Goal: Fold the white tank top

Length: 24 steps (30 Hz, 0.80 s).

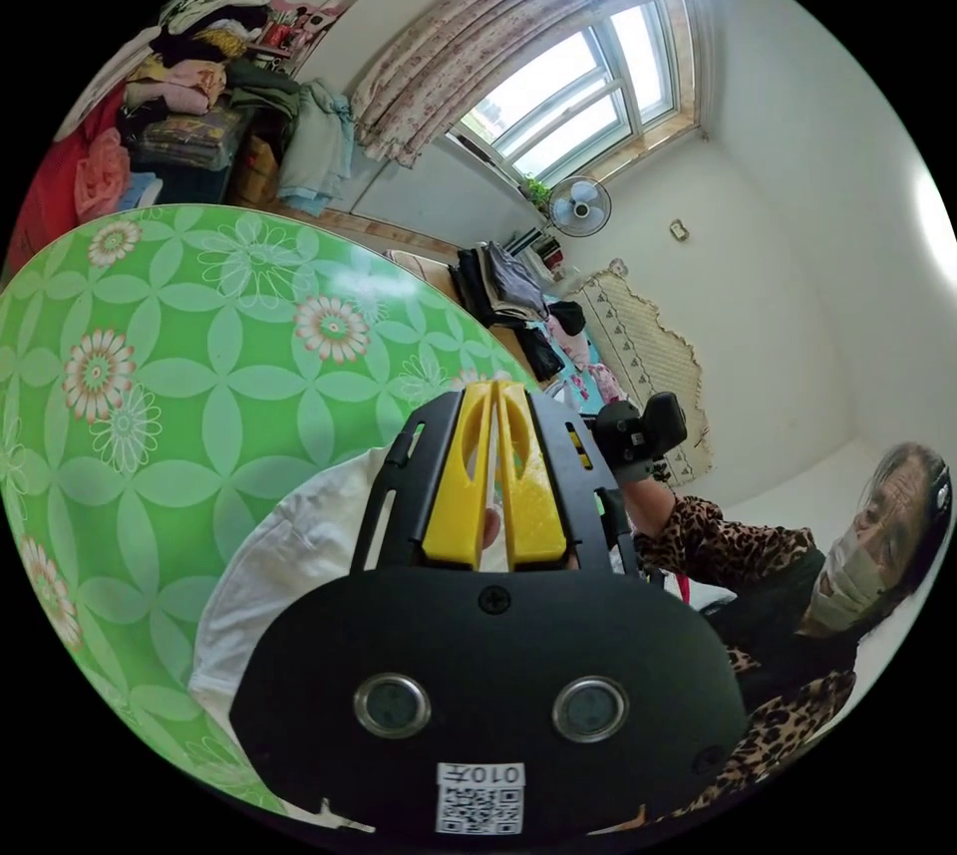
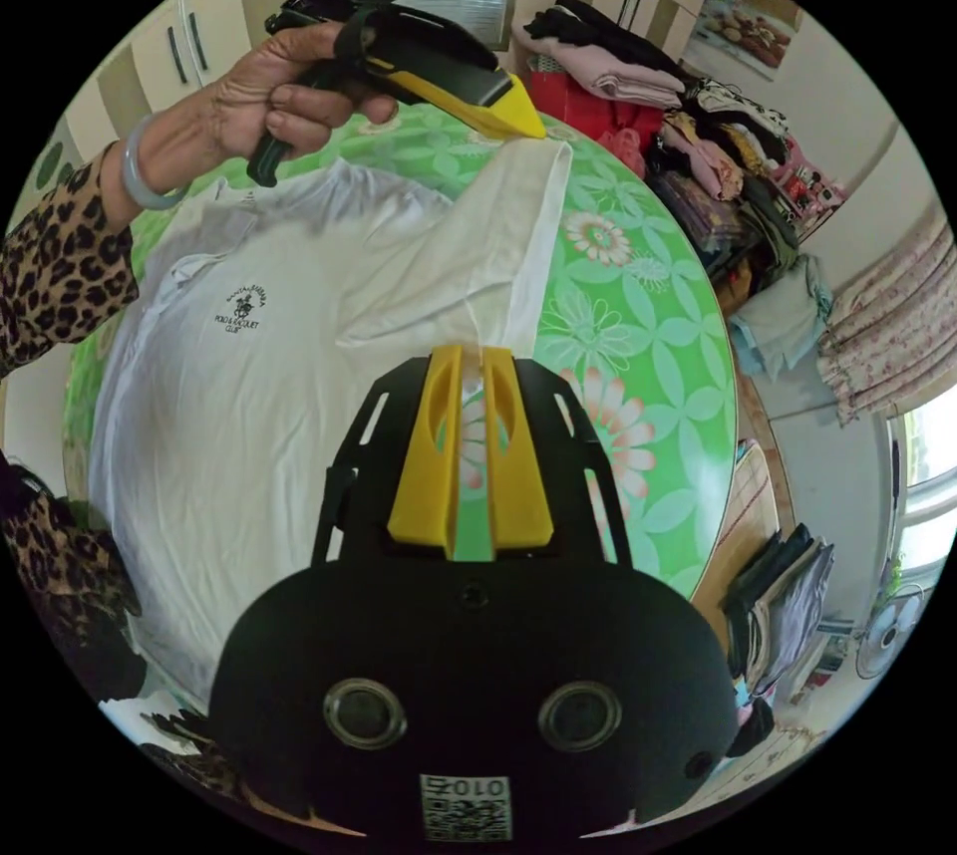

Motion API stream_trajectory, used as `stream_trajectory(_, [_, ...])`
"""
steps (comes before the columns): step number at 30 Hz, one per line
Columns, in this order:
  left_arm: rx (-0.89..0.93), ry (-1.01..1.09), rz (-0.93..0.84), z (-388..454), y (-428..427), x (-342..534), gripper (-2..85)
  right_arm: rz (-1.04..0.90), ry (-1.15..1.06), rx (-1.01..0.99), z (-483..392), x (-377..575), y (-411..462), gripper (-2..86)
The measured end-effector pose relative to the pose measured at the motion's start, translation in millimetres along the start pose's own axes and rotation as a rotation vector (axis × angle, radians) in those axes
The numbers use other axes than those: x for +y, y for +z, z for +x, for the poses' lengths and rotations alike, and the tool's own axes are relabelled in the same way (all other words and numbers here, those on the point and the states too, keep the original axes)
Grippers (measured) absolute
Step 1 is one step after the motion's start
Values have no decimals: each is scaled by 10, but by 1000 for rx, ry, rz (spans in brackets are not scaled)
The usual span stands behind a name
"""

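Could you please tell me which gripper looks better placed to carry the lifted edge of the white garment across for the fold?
Probably both: the left gripper and right gripper each pinch the white cotton top's raised edge.

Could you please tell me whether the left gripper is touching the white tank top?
Touching: in the right gripper view, the left gripper pinches the white tank top's lifted corner.
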State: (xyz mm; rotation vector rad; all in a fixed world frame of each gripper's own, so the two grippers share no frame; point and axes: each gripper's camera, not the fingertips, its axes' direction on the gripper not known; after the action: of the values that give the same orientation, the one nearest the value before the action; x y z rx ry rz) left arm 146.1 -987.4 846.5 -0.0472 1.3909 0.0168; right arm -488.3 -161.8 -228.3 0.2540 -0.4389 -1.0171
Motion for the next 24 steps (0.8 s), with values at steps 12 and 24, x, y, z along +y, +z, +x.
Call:
stream_trajectory(12, [-29,-30,13,-219,-22,119,-4,207,90,-394,852,661,-400,12])
stream_trajectory(24, [245,-71,157,-427,-248,305,-4,423,345,-750,1628,1320,-465,11])
